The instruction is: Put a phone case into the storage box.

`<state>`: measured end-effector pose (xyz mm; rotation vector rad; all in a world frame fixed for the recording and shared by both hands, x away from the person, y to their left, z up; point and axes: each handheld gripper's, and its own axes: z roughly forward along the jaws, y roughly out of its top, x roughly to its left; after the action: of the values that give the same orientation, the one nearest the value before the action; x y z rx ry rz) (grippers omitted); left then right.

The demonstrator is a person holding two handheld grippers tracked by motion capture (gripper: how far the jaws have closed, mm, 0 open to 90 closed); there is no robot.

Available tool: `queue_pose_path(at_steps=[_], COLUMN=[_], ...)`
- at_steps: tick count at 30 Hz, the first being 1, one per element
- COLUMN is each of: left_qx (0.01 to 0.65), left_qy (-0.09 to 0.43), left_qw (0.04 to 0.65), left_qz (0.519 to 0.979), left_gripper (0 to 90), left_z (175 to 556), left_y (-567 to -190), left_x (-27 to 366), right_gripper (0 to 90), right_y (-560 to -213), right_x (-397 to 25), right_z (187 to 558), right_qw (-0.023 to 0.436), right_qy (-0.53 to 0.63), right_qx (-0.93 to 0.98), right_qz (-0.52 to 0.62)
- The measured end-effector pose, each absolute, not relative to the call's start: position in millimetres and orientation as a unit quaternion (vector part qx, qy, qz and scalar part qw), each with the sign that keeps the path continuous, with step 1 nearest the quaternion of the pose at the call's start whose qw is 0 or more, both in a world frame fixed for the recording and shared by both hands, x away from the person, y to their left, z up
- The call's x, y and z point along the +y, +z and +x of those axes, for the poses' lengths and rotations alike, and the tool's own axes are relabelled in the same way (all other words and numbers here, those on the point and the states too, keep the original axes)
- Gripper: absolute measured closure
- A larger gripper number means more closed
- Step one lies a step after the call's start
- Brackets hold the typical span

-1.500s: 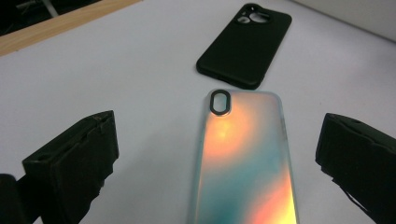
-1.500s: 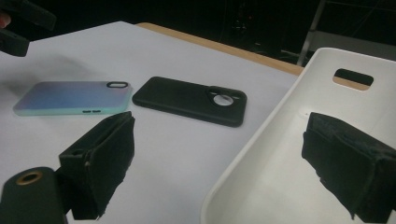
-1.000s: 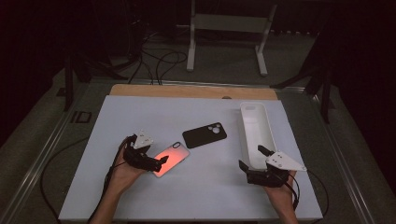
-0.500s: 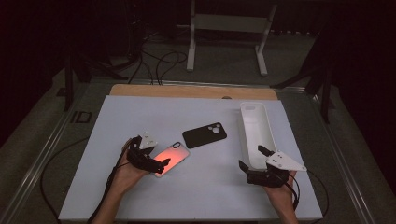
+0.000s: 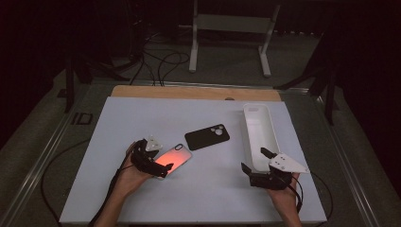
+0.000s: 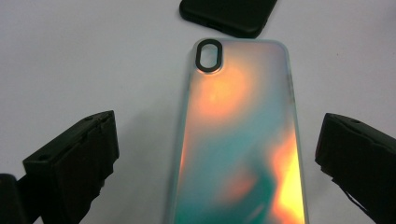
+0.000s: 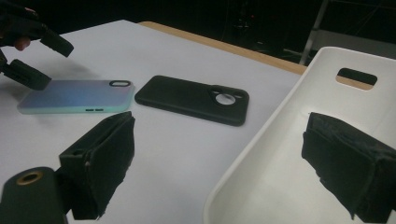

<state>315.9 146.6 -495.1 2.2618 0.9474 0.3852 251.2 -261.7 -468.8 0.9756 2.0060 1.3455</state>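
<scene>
An iridescent orange-teal phone case lies face down on the white table, left of centre. My left gripper is open, its jaws on either side of the case's near end with small gaps. A black phone case lies just beyond it. At the right stands a long white tray. My right gripper is open and holds nothing, its jaws straddling the tray's near left rim. The right gripper view has the iridescent case and the left gripper at far left.
A wooden strip runs along the table's far edge. Behind it on the dark floor are a metal stand and loose cables. Bare white tabletop spreads around the cases.
My left gripper has crept slightly forward so its jaws sit further along the iridescent case. The right gripper, tray and black case have not moved.
</scene>
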Motion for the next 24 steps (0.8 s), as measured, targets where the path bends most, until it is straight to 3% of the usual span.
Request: queue_pose_path(at_steps=[24], left_qx=[0.360], left_qy=[0.123], left_qw=[0.299], left_qz=[0.875], left_gripper=[1.1], left_z=[316.9], left_y=[-511.1], left_x=[138.6], right_gripper=[9.6], right_y=[-469.0], right_x=[-262.6], right_z=[252.0], right_qw=[0.254], right_qy=[0.506], right_qx=[0.739], right_qz=[0.365])
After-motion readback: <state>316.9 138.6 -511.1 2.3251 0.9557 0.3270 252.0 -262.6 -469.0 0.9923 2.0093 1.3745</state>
